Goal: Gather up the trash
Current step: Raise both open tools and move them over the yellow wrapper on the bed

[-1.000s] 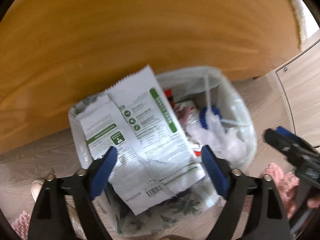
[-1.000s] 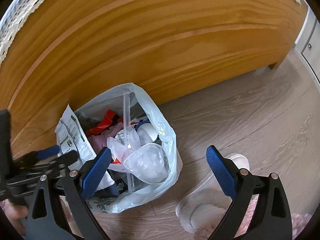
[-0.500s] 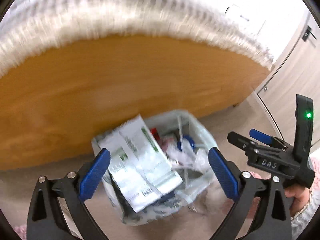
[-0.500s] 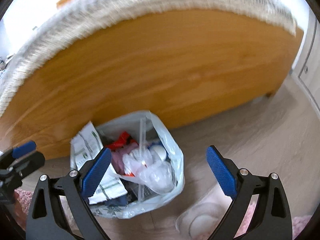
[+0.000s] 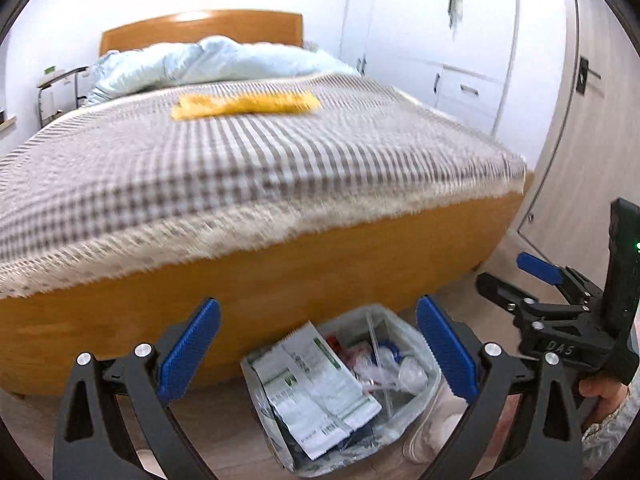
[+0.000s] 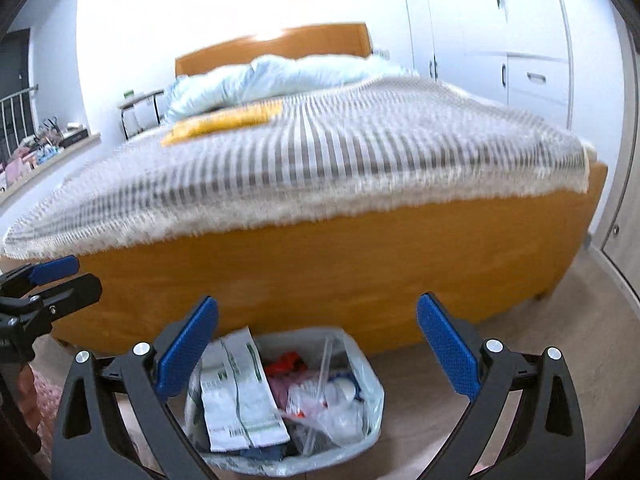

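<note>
A clear plastic trash bag [image 5: 430, 364] stands on the floor against the bed's wooden footboard, full of wrappers, a white-and-green paper packet [image 5: 316, 388], straws and clear plastic. It also shows in the right wrist view [image 6: 368, 380]. A yellow wrapper [image 5: 248, 105] lies on the checked bedspread, also seen in the right wrist view [image 6: 224, 122]. My left gripper [image 5: 318, 346] is open and empty, raised above the bag. My right gripper [image 6: 316, 346] is open and empty, to the right of the left one [image 5: 560, 312].
The bed [image 5: 240, 168] with a pale blue duvet [image 5: 208, 62] fills the middle. White wardrobes [image 5: 460, 40] stand at the right, a side table [image 5: 60, 84] at the left. A pale slipper [image 5: 436, 432] lies by the bag. Wood floor [image 6: 540, 320] lies to the right.
Both grippers have lifted and tilted up from looking down into the bag; the bed top and the yellow wrapper have come into view. Both stay open and empty.
</note>
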`<state>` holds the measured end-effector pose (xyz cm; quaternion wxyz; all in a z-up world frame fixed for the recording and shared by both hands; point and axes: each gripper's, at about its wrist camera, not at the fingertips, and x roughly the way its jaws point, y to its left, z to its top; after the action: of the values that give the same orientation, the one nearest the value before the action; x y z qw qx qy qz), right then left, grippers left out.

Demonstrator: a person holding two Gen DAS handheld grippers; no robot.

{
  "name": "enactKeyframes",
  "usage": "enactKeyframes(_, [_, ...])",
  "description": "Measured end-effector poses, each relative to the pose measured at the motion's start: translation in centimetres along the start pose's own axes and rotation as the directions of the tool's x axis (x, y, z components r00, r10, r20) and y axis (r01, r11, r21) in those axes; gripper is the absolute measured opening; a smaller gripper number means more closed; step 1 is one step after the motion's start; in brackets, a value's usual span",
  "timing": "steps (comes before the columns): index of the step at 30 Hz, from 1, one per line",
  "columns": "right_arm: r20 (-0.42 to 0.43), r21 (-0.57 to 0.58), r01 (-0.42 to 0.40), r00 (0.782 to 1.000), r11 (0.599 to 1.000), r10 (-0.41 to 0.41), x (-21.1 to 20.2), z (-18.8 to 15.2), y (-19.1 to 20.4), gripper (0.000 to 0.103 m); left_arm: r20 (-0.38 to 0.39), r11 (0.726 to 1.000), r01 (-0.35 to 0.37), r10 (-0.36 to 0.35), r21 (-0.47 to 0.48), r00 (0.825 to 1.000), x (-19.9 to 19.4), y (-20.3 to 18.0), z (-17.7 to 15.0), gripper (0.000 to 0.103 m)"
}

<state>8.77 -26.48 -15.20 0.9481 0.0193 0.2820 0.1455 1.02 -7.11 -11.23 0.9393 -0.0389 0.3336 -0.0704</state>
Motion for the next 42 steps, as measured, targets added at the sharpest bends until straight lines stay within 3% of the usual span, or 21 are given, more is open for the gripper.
enactKeyframes(8, [0.107, 0.013, 0.017, 0.994, 1.0, -0.018, -2.4, 3.3, -0.6, 0.096, 0.106, 0.996, 0.022, -0.012, -0.092, 0.994, -3.8, 2.4, 2.4, 0.095])
enactKeyframes(19, [0.18, 0.018, -0.036, 0.983, 0.999, 0.033, -4.3, 6.6, 0.3, 0.096, 0.213, 0.993, 0.054, -0.032, -0.102, 0.977, -6.5, 3.1, 4.8, 0.095])
enactKeyframes(28, [0.2, 0.008, -0.052, 0.979, 0.999, 0.05, -2.4, 10.8, 1.5, 0.096, 0.303, 0.993, 0.024, 0.011, -0.113, 0.953, -7.1, 3.8, 9.1, 0.095])
enactKeyframes(35, [0.244, -0.024, -0.065, 0.967, 0.998, 0.069, -0.9, 14.4, 3.0, 0.096, 0.367, 0.994, 0.034, 0.006, -0.104, 0.93, -7.0, 4.9, 13.0, 0.095])
enactKeyframes(42, [0.295, 0.0, -0.086, 0.952, 0.996, 0.082, 0.9, 18.7, 4.3, 0.096, 0.385, 0.993, 0.028, 0.02, -0.119, 0.923, -5.4, 5.7, 16.3, 0.095])
